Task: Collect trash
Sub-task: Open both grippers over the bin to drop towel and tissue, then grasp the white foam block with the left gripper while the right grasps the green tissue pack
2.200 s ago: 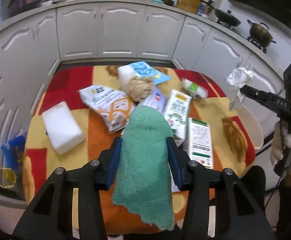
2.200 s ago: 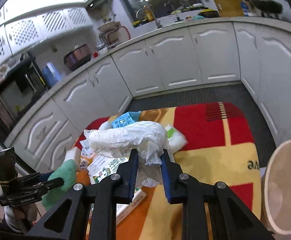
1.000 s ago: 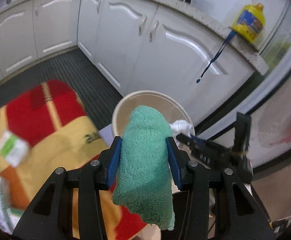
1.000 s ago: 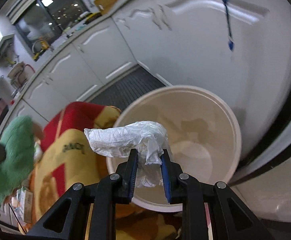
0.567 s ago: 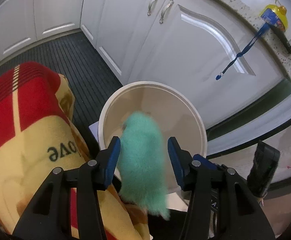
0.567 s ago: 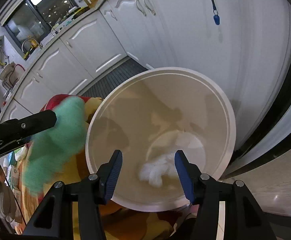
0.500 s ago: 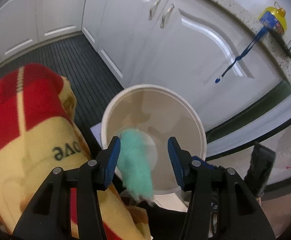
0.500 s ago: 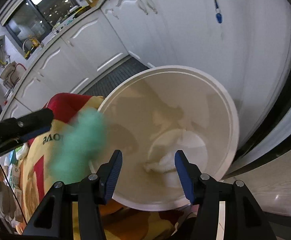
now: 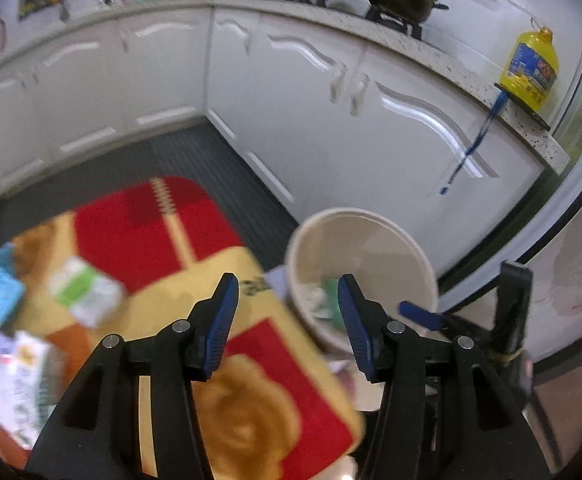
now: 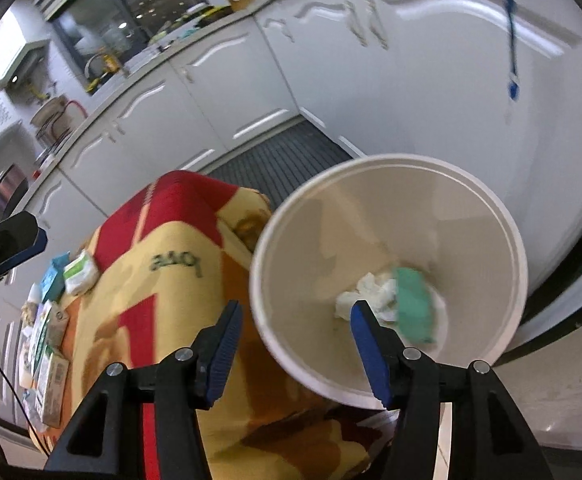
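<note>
Now both grippers, left and right, have just been opening and stand released, nothing between them. Green cloth and crumpled white plastic lie touching in the white bin.

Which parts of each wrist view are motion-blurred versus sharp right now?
Left wrist: the packets and tablecloth at the left smear badly, while the left gripper fingers and the oil bottle stay crisp. Right wrist: the green cloth in the bin is soft and the cabinets streak; the right gripper is sharp.
</note>
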Available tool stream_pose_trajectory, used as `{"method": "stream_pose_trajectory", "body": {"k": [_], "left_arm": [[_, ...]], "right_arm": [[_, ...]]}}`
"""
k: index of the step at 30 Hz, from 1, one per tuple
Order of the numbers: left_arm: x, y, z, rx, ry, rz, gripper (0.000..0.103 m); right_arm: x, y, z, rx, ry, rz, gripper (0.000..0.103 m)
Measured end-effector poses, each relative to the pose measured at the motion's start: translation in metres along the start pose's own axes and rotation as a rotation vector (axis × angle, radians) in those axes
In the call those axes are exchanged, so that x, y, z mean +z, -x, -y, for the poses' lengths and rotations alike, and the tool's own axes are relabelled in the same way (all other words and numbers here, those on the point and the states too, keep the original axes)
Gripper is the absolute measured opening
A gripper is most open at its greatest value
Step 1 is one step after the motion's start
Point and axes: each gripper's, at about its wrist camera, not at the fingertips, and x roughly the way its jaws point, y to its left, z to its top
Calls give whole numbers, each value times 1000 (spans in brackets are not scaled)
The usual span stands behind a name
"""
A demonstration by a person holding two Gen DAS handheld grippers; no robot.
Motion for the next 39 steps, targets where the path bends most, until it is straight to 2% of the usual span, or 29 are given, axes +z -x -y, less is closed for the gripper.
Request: {"method": "stream_pose_trajectory", "body": {"k": [2, 13, 15, 23, 27, 33, 36, 39], "left_arm": [[-7, 12, -8, 53, -5, 28, 50], [-42, 71, -60, 186, 21, 130, 50], [-47, 77, -68, 205, 32, 139, 50], [-67, 100, -102, 272, 91, 163, 50], [-76, 107, -119, 293, 121, 159, 50], [-91, 117, -145, 318, 166, 152, 50], [-100, 125, -164, 319, 211, 154, 50], [-111, 133, -185, 318, 264, 147, 54]], "right_arm": [[-1, 3, -18, 5, 31, 10, 59], [-7, 15, -93, 47, 161, 48, 61], [-8, 15, -108, 63, 183, 52, 66], [-11, 18, -159, 121, 253, 60, 67], [-13, 18, -182, 146, 285, 62, 71], [-17, 11, -217, 180, 340, 51, 72], [-19, 7, -233, 191, 363, 44, 78], [-22, 3, -244, 198, 381, 41, 79]]}}
